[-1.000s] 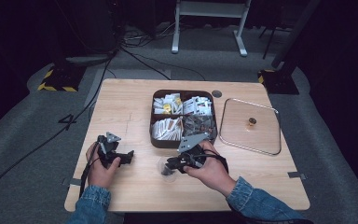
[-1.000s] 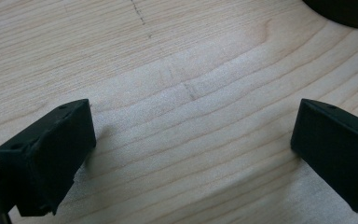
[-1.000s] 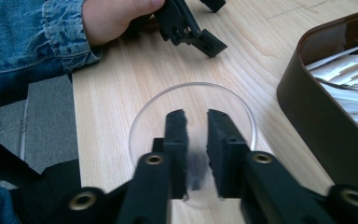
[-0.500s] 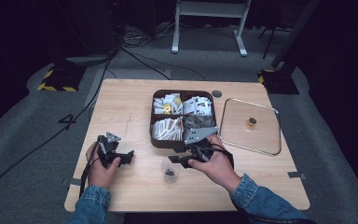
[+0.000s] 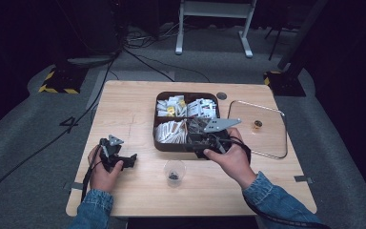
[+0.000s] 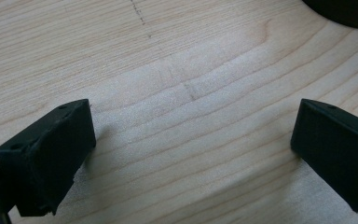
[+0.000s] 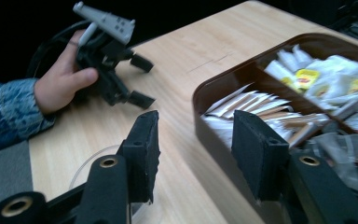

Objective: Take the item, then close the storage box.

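Note:
A small clear plastic cup (image 5: 174,172) with something dark at its bottom stands free near the table's front edge. Its rim (image 7: 89,164) peeks out behind my right gripper's left jaw. My right gripper (image 5: 201,147) hovers at the front edge of the dark brown four-part box (image 5: 186,146), up and right of the cup. In the right gripper view my right gripper (image 7: 196,126) has just been opening and has nothing between its jaws. My left gripper (image 5: 129,161) rests on the table at the left. My left gripper (image 6: 191,126) is open wide over bare wood.
The box (image 7: 223,84) holds paper packets and sachets in its compartments. A clear lid (image 5: 259,138) with a small knob lies to the right of it. The person's other hand with the left gripper (image 7: 144,81) lies beyond the box's corner. Wood table (image 5: 128,114).
My right gripper let go of the cup, opened, and moved up and right to the box's front edge. The cup stays where it was set. The left gripper has not moved.

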{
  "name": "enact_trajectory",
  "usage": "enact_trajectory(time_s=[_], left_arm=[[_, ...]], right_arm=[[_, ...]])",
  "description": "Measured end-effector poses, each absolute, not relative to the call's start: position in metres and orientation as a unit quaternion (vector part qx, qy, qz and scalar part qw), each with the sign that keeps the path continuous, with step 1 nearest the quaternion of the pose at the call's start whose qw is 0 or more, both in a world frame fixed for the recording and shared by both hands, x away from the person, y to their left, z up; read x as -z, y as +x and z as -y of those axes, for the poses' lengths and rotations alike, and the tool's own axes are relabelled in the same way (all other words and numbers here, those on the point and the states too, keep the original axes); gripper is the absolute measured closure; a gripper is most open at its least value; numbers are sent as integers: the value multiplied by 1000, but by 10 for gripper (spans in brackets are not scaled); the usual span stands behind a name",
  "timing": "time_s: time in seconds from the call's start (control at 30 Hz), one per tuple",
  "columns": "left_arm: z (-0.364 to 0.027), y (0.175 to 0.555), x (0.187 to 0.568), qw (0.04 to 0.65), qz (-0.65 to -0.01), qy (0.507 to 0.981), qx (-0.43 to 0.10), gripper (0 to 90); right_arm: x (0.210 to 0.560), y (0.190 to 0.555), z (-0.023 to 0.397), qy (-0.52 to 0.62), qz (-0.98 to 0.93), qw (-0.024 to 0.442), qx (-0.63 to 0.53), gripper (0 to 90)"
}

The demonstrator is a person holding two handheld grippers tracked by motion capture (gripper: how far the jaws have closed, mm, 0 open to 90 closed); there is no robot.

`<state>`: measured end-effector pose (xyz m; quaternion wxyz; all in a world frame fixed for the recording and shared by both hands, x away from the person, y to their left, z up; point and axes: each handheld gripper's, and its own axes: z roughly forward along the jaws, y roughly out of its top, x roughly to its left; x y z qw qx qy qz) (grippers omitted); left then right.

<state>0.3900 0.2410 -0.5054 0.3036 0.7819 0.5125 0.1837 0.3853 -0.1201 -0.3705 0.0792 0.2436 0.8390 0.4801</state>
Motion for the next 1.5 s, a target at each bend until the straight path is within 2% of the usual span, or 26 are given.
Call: enact_trajectory(time_s=[0.7,1.1,1.5], left_arm=[[-241,390,505,304,-513,781,-184,2],[-241,390,506,305,-513,781,-184,2],[-244,390,506,307,-508,784,-181,2]], right_arm=[[358,434,197,359,-788,159,-475,473],[366,464,238,422,-765,194,-447,420],[383,500,285,487,-742,230,-399,419]])
